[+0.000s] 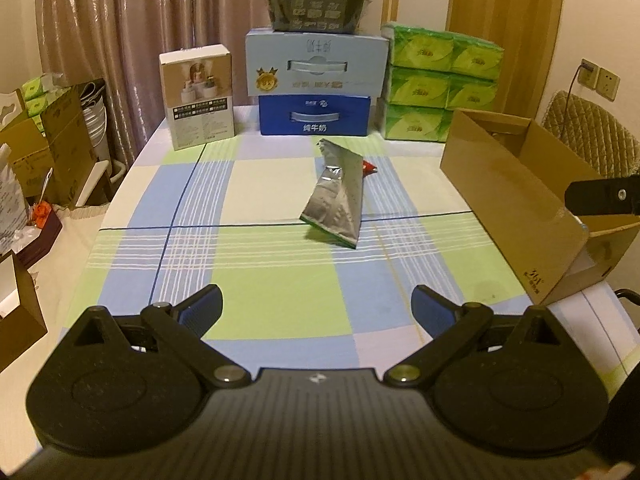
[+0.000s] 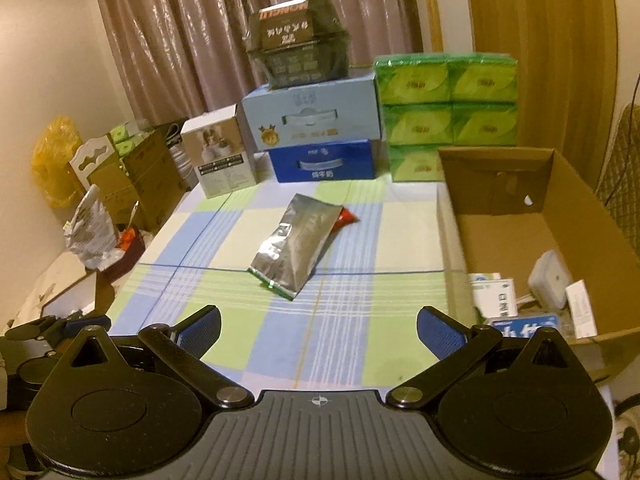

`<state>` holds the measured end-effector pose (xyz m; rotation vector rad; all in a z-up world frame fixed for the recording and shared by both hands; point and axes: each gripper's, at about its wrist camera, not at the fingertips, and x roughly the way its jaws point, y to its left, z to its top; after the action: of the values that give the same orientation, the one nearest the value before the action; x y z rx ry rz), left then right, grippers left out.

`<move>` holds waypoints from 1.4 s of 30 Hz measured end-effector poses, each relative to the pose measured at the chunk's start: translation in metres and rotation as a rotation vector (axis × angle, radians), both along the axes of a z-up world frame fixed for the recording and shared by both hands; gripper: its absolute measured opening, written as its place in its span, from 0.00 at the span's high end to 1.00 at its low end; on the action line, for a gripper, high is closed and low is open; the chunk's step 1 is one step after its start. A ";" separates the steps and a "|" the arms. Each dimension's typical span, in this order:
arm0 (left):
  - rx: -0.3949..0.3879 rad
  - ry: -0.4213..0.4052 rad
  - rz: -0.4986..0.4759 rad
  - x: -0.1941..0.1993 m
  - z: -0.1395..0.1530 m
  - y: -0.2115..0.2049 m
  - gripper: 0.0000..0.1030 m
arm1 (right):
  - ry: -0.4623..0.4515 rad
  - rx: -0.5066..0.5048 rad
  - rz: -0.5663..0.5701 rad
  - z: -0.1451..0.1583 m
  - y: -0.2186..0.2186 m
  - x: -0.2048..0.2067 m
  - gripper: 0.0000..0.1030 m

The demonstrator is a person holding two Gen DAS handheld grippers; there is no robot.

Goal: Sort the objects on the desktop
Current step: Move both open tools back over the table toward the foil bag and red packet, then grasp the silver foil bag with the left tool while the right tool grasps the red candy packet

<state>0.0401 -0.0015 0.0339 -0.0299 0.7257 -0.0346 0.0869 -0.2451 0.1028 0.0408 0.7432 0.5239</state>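
We see a tablecloth [image 1: 280, 184] checked in pale green, light blue and cream, crossed by thin white and dark blue lines. On it lies a silver foil pouch [image 2: 294, 242] with a green edge, and behind it a small red thing [image 2: 347, 218], perhaps a wrapper. The open cardboard box [image 2: 500, 184] is plain brown. At the back stand bright green tissue packs [image 2: 446, 106], a dark blue carton [image 1: 314, 115] under a light blue one [image 1: 316, 65], before brownish-pink curtains [image 1: 132, 20]. Both grippers are black with blue finger pads [image 1: 202, 309]

Left wrist camera low over the near table edge, facing the far stacked boxes [image 1: 316, 80], right wrist camera beside it further right, looking into the cardboard box [image 2: 520, 240], both sharing the silver pouch [image 1: 336, 196] mid-table
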 end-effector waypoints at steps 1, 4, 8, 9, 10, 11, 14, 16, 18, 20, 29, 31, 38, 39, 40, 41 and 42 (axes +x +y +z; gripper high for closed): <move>0.000 0.004 0.003 0.002 -0.002 0.002 0.04 | 0.003 0.004 -0.002 -0.002 0.002 0.002 0.02; -0.003 0.016 0.014 0.010 -0.010 0.008 0.04 | 0.018 0.015 -0.010 -0.011 0.011 0.010 0.02; -0.005 0.033 0.021 0.024 -0.021 0.016 0.04 | 0.052 0.025 -0.010 -0.028 0.025 0.027 0.02; -0.005 0.037 0.020 0.028 -0.025 0.017 0.04 | 0.061 0.025 -0.010 -0.032 0.028 0.032 0.02; -0.003 0.041 0.019 0.032 -0.028 0.018 0.04 | 0.068 0.026 -0.011 -0.037 0.031 0.036 0.02; -0.002 0.045 0.018 0.037 -0.031 0.019 0.04 | 0.075 0.029 -0.013 -0.041 0.034 0.042 0.02; -0.003 0.057 0.011 0.053 -0.039 0.021 0.04 | 0.095 0.034 -0.027 -0.054 0.041 0.059 0.02; -0.005 0.062 0.011 0.063 -0.044 0.021 0.04 | 0.108 0.038 -0.035 -0.063 0.045 0.071 0.02; -0.006 0.064 0.009 0.074 -0.047 0.022 0.04 | 0.116 0.038 -0.043 -0.071 0.047 0.082 0.02; 0.000 0.063 0.004 0.085 -0.051 0.021 0.04 | 0.121 0.038 -0.050 -0.077 0.049 0.092 0.02; 0.014 0.044 -0.014 0.131 -0.069 0.017 0.04 | 0.154 0.052 -0.082 -0.102 0.053 0.137 0.02; 0.024 0.038 -0.025 0.140 -0.074 0.013 0.04 | 0.152 0.045 -0.084 -0.106 0.054 0.146 0.02; 0.024 0.036 -0.071 0.177 -0.084 -0.002 0.04 | 0.172 0.052 -0.127 -0.118 0.052 0.173 0.02; 0.031 0.034 -0.077 0.182 -0.085 -0.004 0.04 | 0.169 0.052 -0.133 -0.119 0.051 0.177 0.02; 0.039 0.031 -0.082 0.187 -0.086 -0.007 0.05 | 0.167 0.050 -0.141 -0.119 0.050 0.181 0.02; 0.046 0.030 -0.085 0.192 -0.088 -0.009 0.05 | 0.167 0.054 -0.147 -0.119 0.050 0.184 0.02; 0.049 0.031 -0.090 0.198 -0.089 -0.010 0.05 | 0.170 0.063 -0.155 -0.120 0.048 0.188 0.02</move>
<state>0.2380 -0.0114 -0.0553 0.0495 0.7585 -0.1028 0.2745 -0.1968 -0.0175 0.2022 0.8815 0.3991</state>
